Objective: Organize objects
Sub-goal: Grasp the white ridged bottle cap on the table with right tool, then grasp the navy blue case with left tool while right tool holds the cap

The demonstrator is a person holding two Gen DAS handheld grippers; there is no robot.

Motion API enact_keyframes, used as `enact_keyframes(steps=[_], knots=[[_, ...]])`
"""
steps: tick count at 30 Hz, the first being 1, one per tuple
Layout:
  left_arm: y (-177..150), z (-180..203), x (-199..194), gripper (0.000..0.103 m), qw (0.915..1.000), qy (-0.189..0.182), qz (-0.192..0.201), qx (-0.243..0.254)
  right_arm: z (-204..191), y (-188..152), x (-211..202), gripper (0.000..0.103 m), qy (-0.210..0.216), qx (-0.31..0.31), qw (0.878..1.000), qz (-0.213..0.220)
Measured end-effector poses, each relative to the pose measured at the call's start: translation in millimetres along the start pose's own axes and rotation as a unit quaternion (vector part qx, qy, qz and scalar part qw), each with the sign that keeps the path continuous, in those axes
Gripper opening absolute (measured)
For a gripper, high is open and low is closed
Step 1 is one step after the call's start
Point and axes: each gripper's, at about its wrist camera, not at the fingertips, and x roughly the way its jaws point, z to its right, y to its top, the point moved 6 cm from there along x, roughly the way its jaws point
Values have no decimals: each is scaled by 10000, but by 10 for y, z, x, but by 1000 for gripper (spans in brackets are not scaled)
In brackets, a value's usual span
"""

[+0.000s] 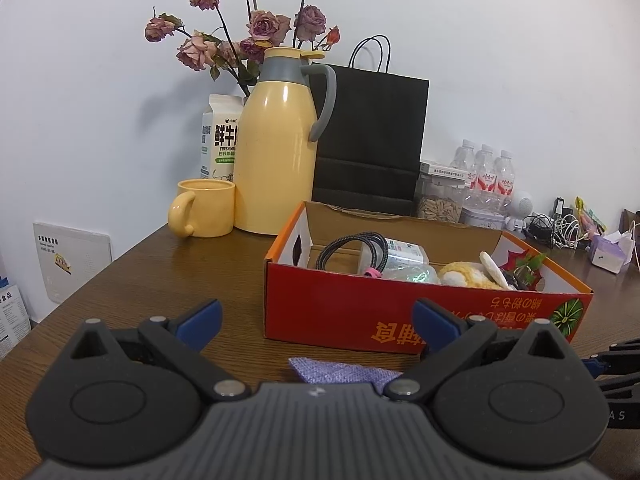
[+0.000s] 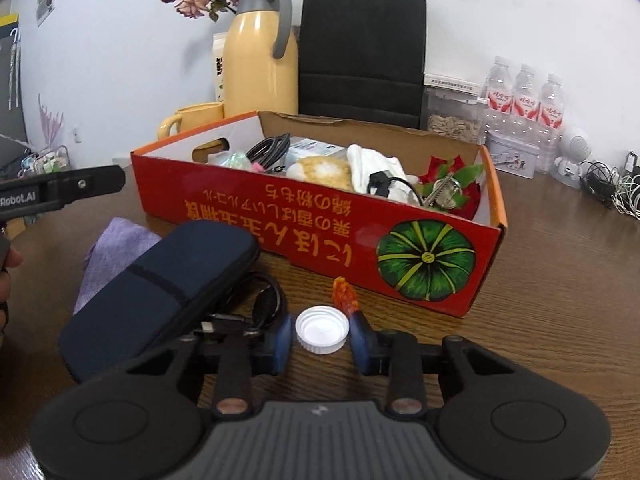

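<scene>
My right gripper [image 2: 320, 336] is shut on a white bottle cap [image 2: 322, 330] that lies open side up on the wooden table [image 2: 560, 300]; the blue pads touch its two sides. Just beyond the cap stands a small orange-red item [image 2: 344, 294]. A dark blue zip case [image 2: 160, 296] lies to the left on a purple cloth [image 2: 112, 256], with a black cable [image 2: 260, 312] beside it. My left gripper [image 1: 318, 326] hovers open and empty in front of the red cardboard box [image 1: 360, 312], above the purple cloth [image 1: 344, 372]. The box [image 2: 320, 224] holds cables, packets and a red flower.
Behind the box stand a yellow thermos jug [image 1: 276, 144], a yellow mug [image 1: 204, 208], a milk carton [image 1: 218, 136], dried roses [image 1: 240, 20] and a black paper bag [image 1: 372, 132]. Water bottles [image 2: 524, 100], a seed jar [image 2: 452, 120] and tangled chargers [image 2: 608, 188] line the right wall.
</scene>
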Motion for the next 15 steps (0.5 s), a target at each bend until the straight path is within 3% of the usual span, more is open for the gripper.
enact_keyframes(steps=[15], knots=[[-30,-4,28,103,10000,58,-65,24,4,42,-114,27,-91,-1,9993,350]])
